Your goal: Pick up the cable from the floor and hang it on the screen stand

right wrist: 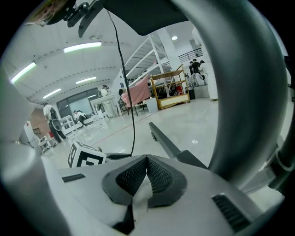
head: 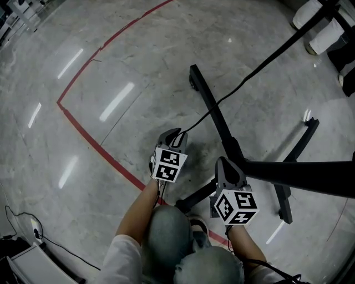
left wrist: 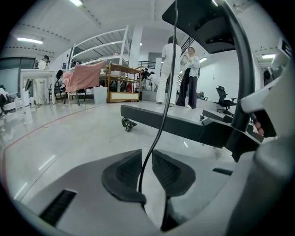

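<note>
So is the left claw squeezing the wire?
Yes, shut: the left gripper pinches the black cable between its nearly closed jaws.

In the head view the cable (head: 244, 83) leaves the frame at 1 o'clock, so its far end is unseen. Its near end vanishes under the left gripper (head: 173, 136), whose claw tips are mostly covered by its own body. The screen stand (head: 222, 125) is cut off at 3 o'clock, with its upper part outside the frame. White shapes (head: 326, 36) at 1 o'clock are clipped and cannot be identified.

In the left gripper view the cable slips behind the left pad (left wrist: 122, 177) toward 6 o'clock. At 12 o'clock it merges with a dark panel (left wrist: 203, 27) and cannot be traced.

In the right gripper view a thick blurred grey bar (right wrist: 249, 92) blocks 1 to 4 o'clock. A blurred object (right wrist: 50, 11) at 11 o'clock is unreadable.
</note>
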The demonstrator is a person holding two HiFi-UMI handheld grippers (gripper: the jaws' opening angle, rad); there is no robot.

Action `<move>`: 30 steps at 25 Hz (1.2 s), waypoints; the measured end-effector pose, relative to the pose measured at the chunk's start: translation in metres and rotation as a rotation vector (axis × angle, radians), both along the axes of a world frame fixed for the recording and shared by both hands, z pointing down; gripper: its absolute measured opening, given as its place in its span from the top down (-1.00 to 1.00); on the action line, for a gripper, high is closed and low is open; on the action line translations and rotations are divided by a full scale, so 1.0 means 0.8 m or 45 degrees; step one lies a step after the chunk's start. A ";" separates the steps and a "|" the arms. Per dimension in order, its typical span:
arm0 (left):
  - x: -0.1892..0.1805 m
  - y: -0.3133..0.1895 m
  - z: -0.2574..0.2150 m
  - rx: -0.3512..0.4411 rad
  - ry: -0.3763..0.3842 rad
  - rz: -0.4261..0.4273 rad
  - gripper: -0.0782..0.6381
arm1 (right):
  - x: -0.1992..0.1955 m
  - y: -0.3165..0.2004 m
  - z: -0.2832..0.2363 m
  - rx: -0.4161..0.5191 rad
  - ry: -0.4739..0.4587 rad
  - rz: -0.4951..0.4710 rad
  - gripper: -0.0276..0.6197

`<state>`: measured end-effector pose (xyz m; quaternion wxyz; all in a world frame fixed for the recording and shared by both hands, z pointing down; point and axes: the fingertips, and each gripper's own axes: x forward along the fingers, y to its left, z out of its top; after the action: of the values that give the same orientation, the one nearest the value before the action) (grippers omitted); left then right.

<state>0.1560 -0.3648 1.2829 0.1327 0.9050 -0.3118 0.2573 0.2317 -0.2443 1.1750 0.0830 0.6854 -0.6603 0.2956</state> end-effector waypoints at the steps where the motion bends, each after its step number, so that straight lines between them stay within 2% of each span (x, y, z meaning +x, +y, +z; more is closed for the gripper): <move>1: -0.001 -0.001 0.000 -0.003 0.002 -0.007 0.59 | 0.000 0.000 0.001 -0.002 -0.002 0.002 0.86; 8: -0.017 0.006 -0.013 0.001 0.002 -0.006 0.72 | 0.001 -0.003 -0.005 0.016 -0.023 0.025 0.86; 13: -0.040 0.027 -0.079 0.003 0.079 0.008 0.74 | -0.010 0.001 -0.027 -0.007 -0.054 0.038 0.86; 19: -0.099 0.069 -0.228 0.023 0.131 -0.030 0.74 | -0.058 0.034 -0.127 -0.110 -0.066 -0.014 0.86; 23: -0.138 0.117 -0.344 0.026 0.161 -0.059 0.74 | -0.091 0.053 -0.231 -0.142 -0.043 -0.082 0.86; 30: -0.189 0.183 -0.535 -0.002 0.162 -0.108 0.74 | -0.121 0.079 -0.421 -0.143 -0.014 -0.094 0.86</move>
<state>0.0046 -0.2184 0.8551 0.1639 0.9053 -0.3407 0.1935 0.1351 -0.1810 0.8383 0.1284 0.6533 -0.6679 0.3327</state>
